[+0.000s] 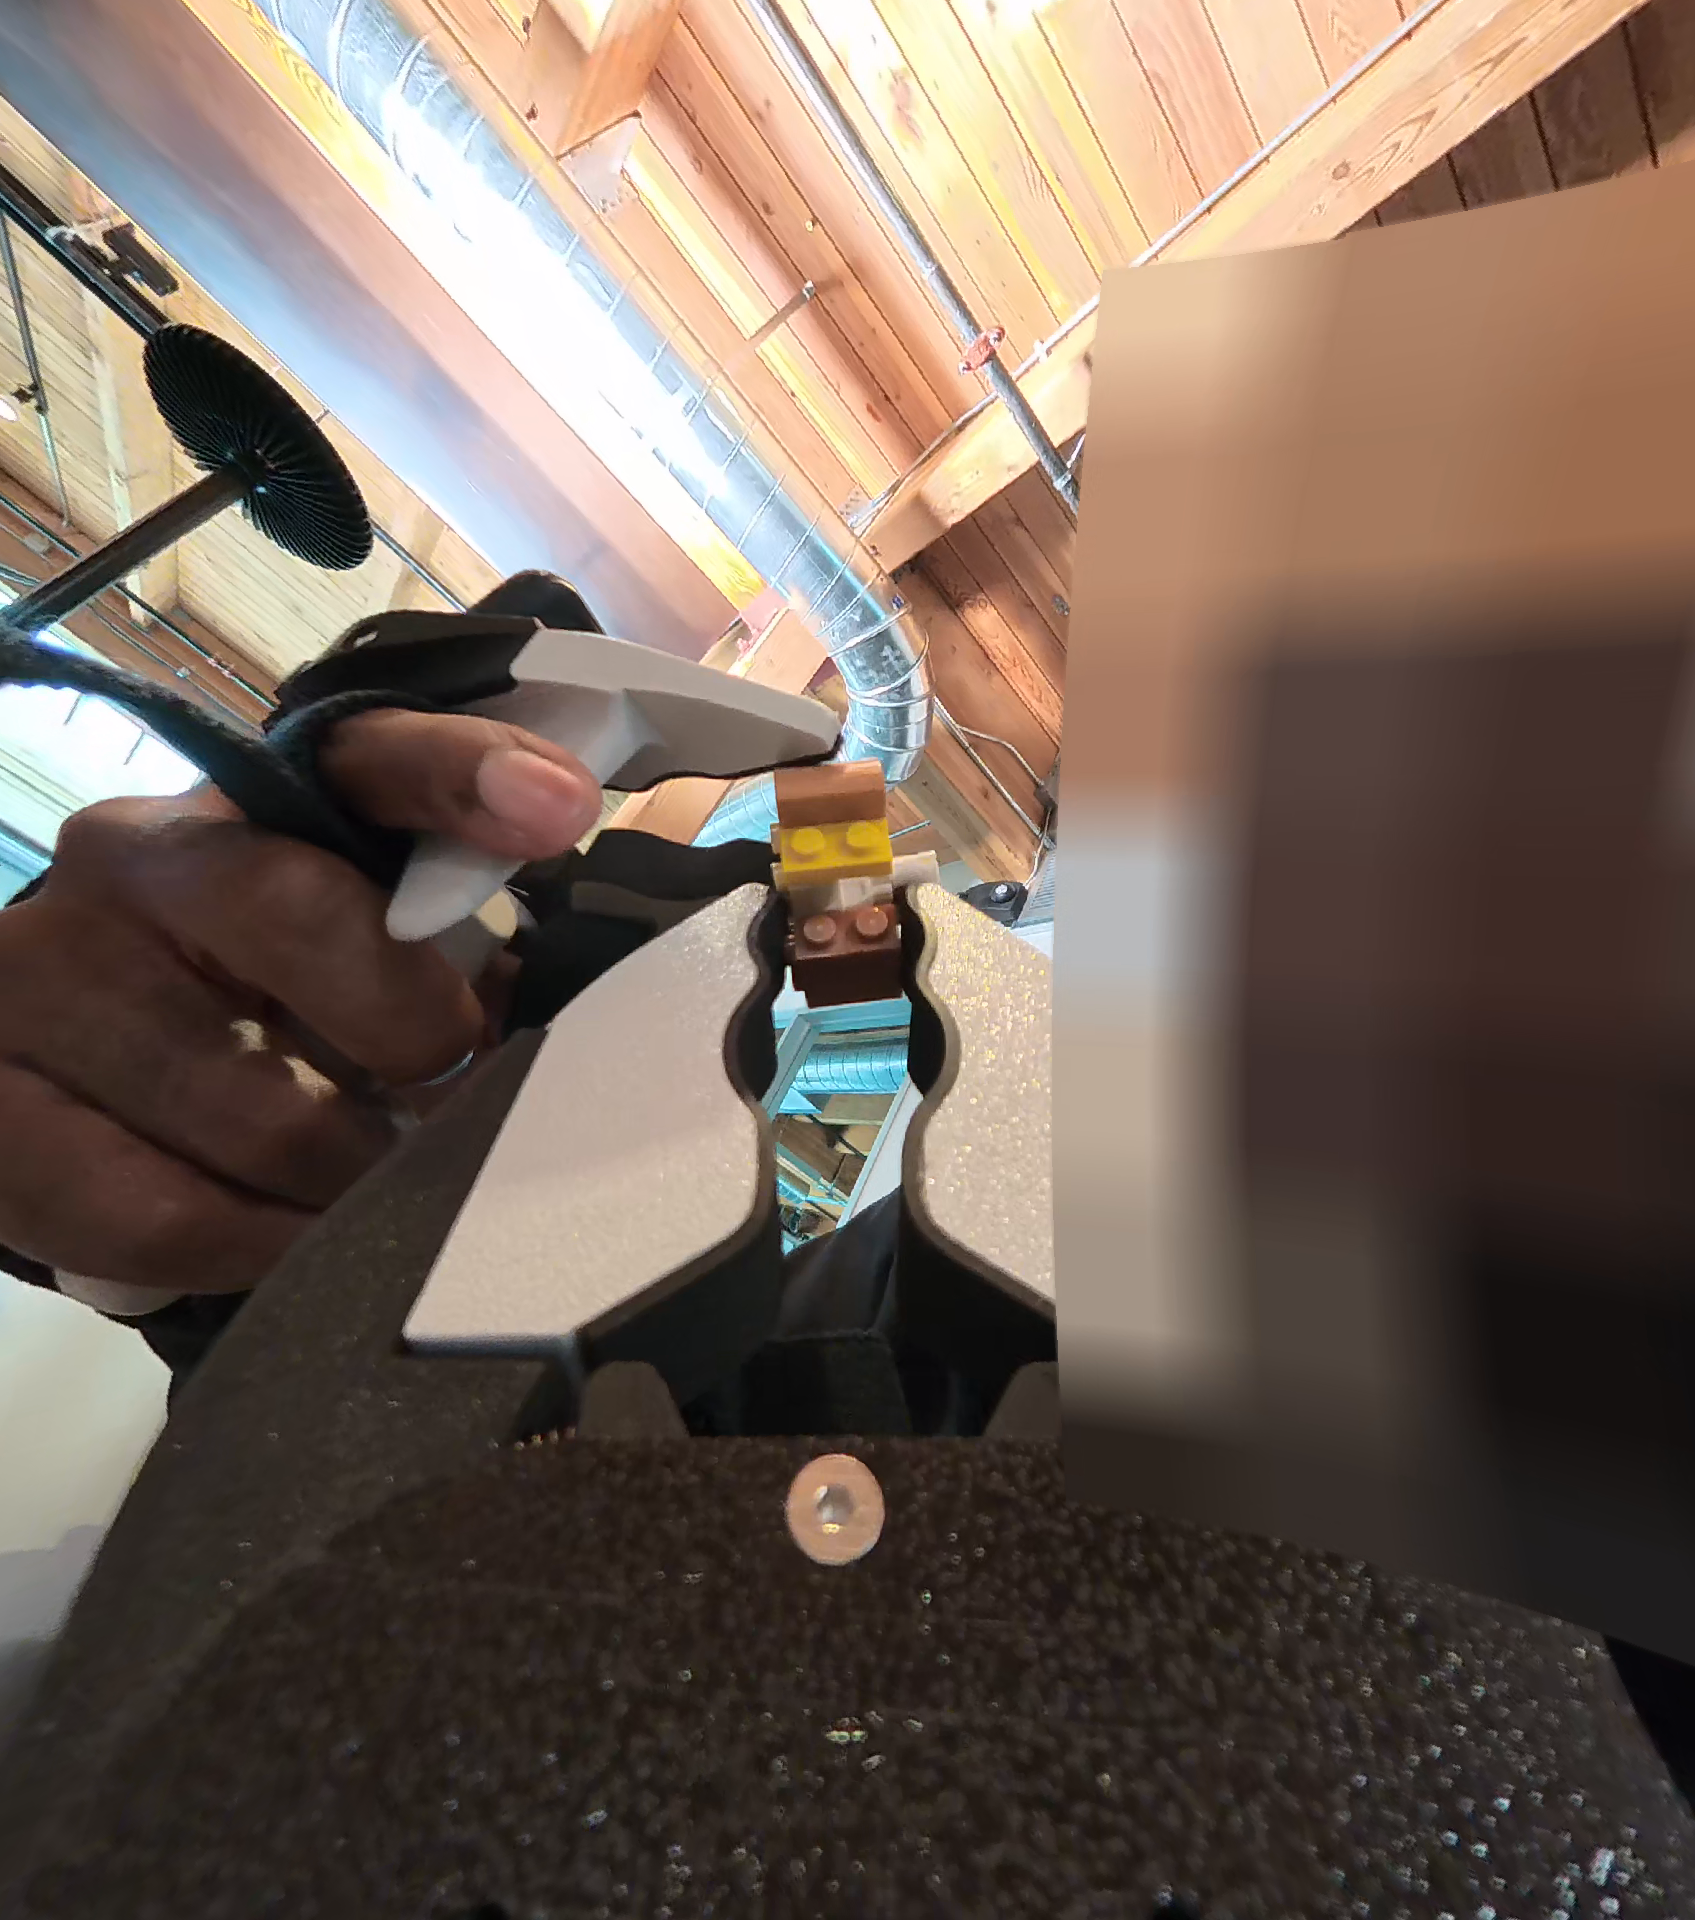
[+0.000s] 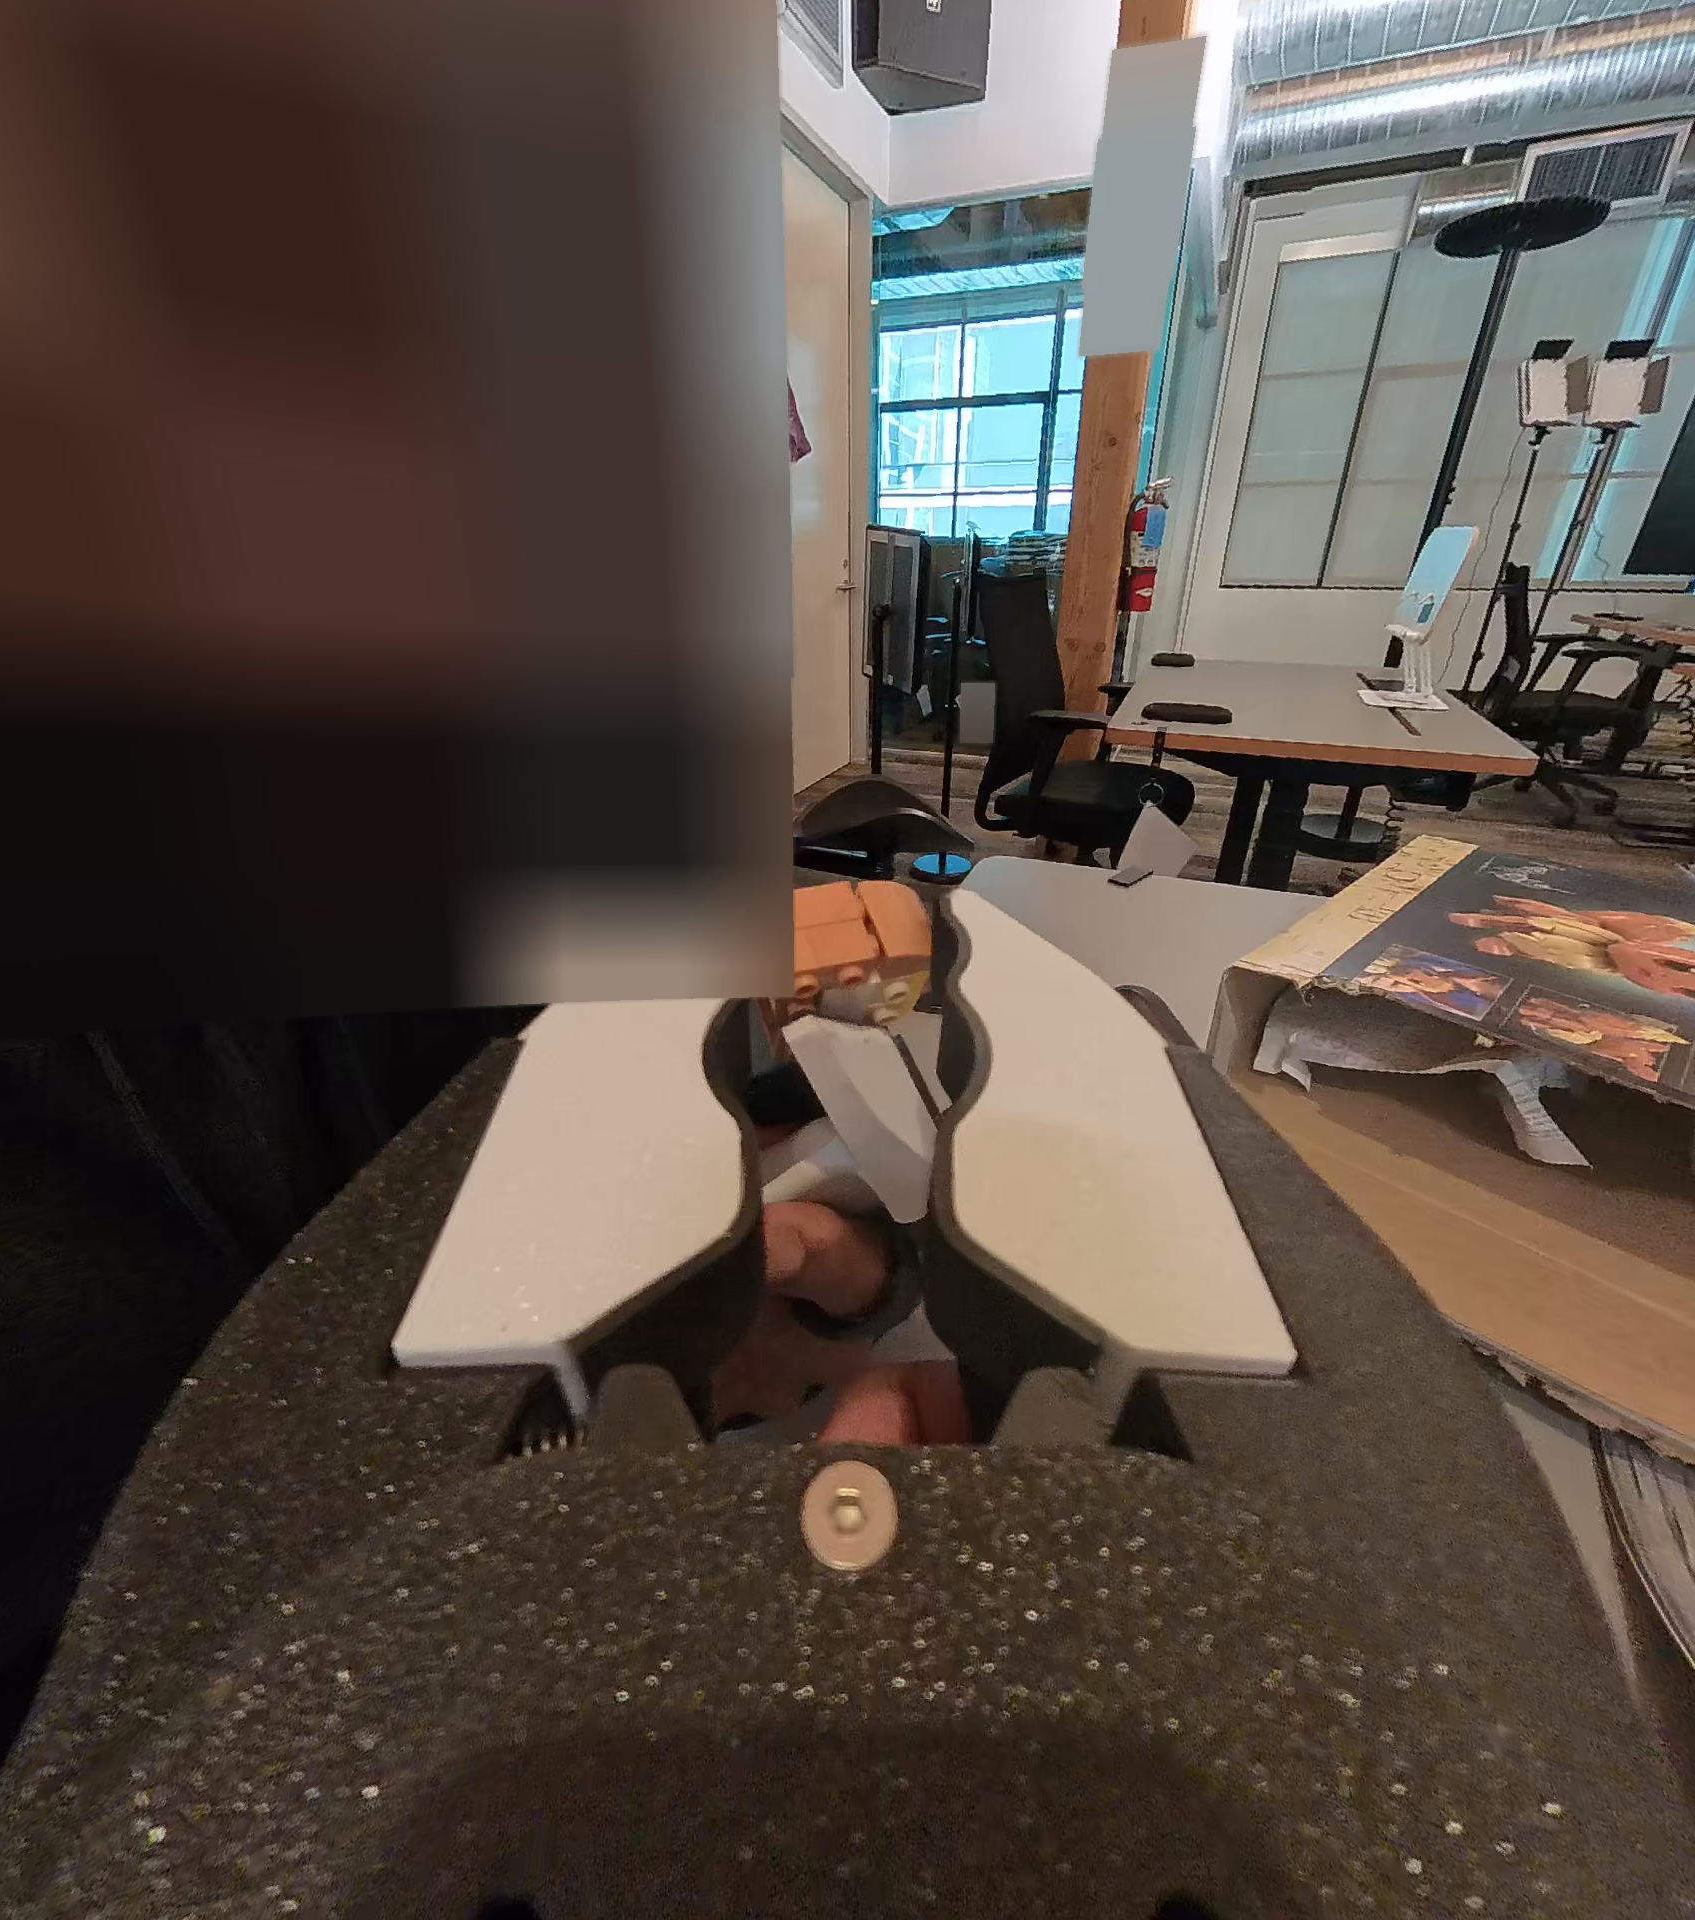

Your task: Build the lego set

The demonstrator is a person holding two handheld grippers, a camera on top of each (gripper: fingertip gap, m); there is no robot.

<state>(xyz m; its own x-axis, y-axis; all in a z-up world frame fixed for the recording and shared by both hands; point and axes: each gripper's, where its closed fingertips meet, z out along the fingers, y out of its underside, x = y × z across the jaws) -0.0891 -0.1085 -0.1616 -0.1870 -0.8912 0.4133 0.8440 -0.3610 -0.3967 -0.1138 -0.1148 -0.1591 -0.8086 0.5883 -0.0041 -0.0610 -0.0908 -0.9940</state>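
Open office with a timber plank ceiling (image 1: 926, 208) and a silver spiral duct (image 1: 822, 582); grey desks (image 2: 1321, 707) and black chairs (image 2: 1061, 727) stand far off. A torn printed cardboard box (image 2: 1549, 997) lies on the near table (image 2: 1134, 914), right of the tools.

Left gripper (image 1: 843, 940): fingers clamped on the dark brown base of a small toy-brick assembly (image 1: 838, 883), with yellow, white and tan bricks stacked above the tips.

Right gripper (image 2: 864, 966): held in a hand (image 1: 147, 987), fingers closed on the tan top of the same assembly (image 2: 858, 935), meeting the left gripper tip to tip. Its left fingertip is hidden in its own view.
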